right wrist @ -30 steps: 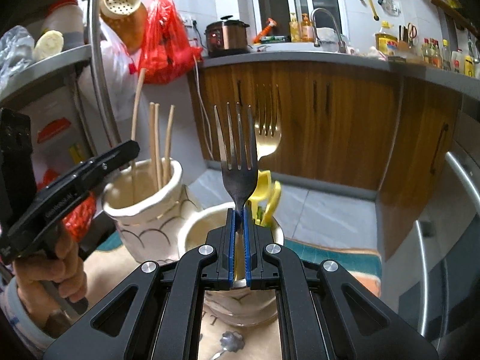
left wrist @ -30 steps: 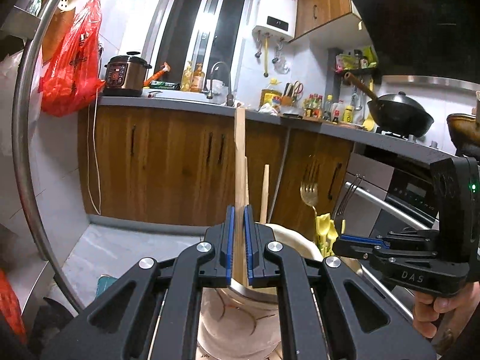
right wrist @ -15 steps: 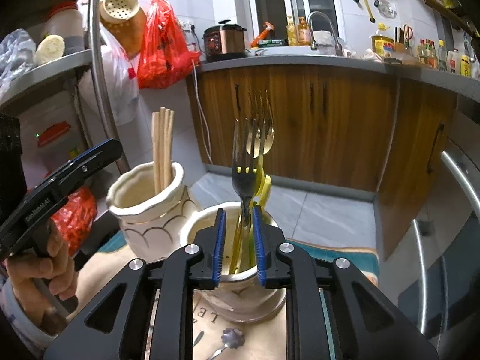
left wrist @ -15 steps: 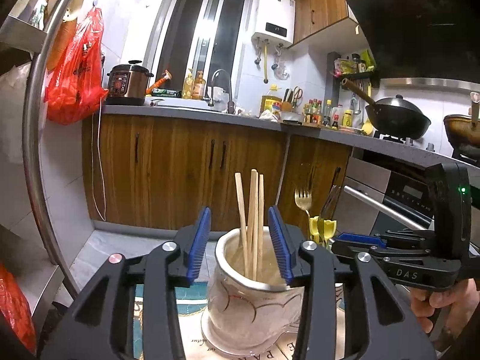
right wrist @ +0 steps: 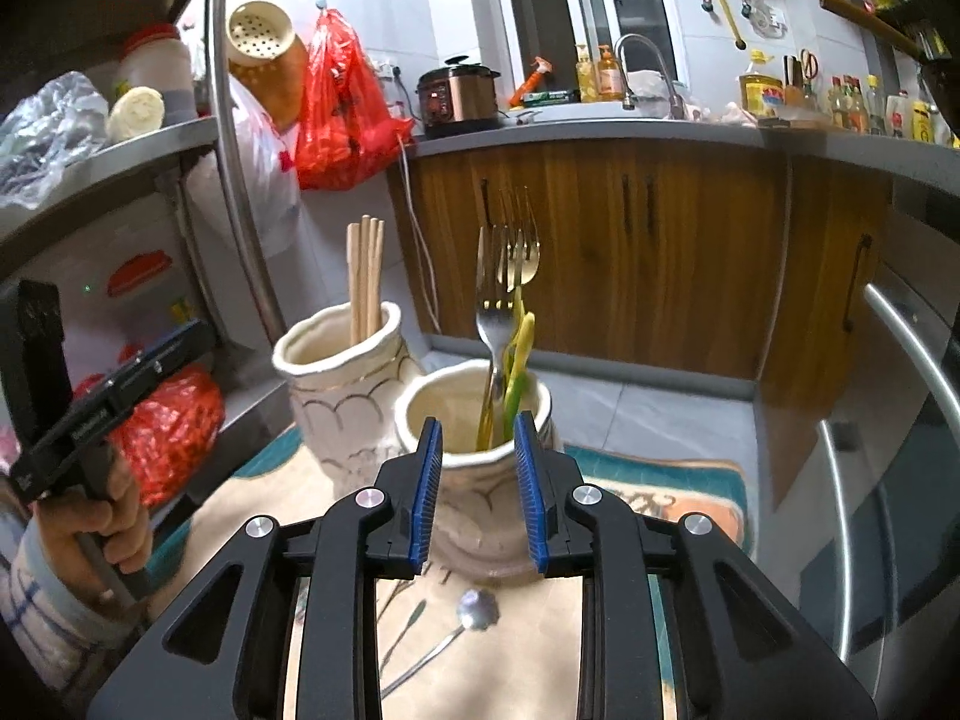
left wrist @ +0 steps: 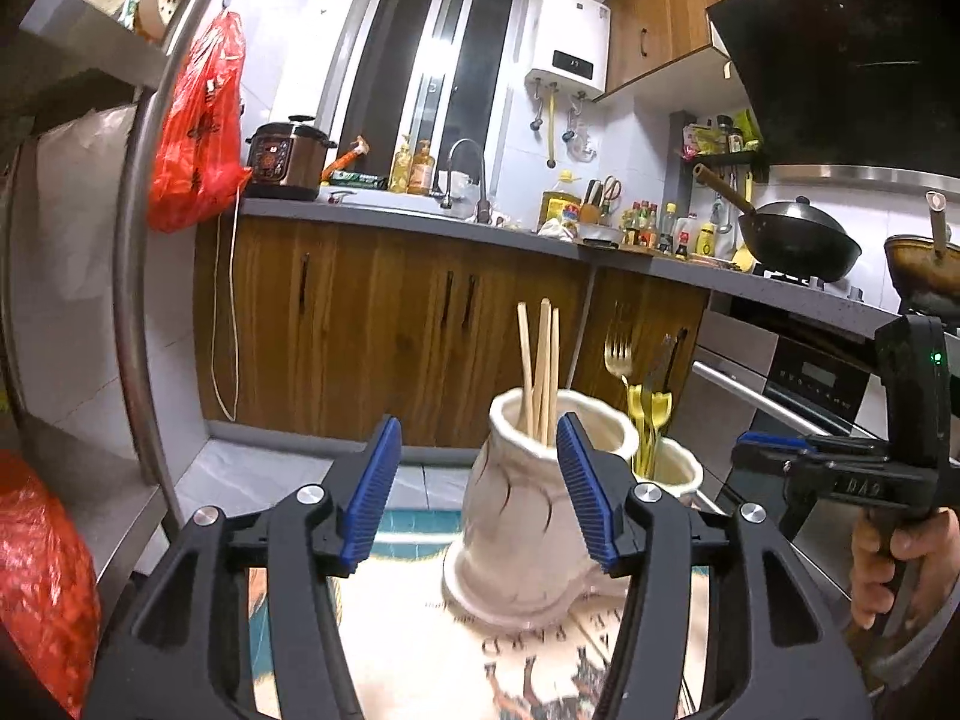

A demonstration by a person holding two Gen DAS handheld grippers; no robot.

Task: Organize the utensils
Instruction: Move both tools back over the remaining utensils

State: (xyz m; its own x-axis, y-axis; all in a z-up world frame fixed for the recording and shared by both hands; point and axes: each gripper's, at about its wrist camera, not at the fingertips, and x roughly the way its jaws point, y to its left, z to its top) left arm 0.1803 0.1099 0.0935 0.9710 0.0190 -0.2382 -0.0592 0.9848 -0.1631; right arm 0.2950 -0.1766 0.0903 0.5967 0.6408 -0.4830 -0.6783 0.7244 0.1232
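Two white ceramic jars stand on a printed mat. The taller jar (left wrist: 528, 516) (right wrist: 342, 384) holds several wooden chopsticks (left wrist: 540, 372) (right wrist: 365, 282). The shorter jar (right wrist: 474, 468) (left wrist: 675, 468) holds forks (right wrist: 501, 300) (left wrist: 621, 354) and yellow utensils (right wrist: 519, 360). My left gripper (left wrist: 477, 492) is open and empty, just in front of the tall jar. My right gripper (right wrist: 477, 492) is open and empty, in front of the short jar. A small spoon (right wrist: 462, 624) lies on the mat below the short jar.
A metal shelf rack (right wrist: 234, 180) with red bags (right wrist: 162, 432) stands on the left. Wooden cabinets (left wrist: 390, 324) and a counter with a sink run across the back. An oven (left wrist: 798, 384) is on the right. The printed mat (left wrist: 420, 660) covers the surface.
Both grippers opened and let go: the chopstick now stands in the tall jar, the fork in the short jar. Both grippers have drawn back from the jars.
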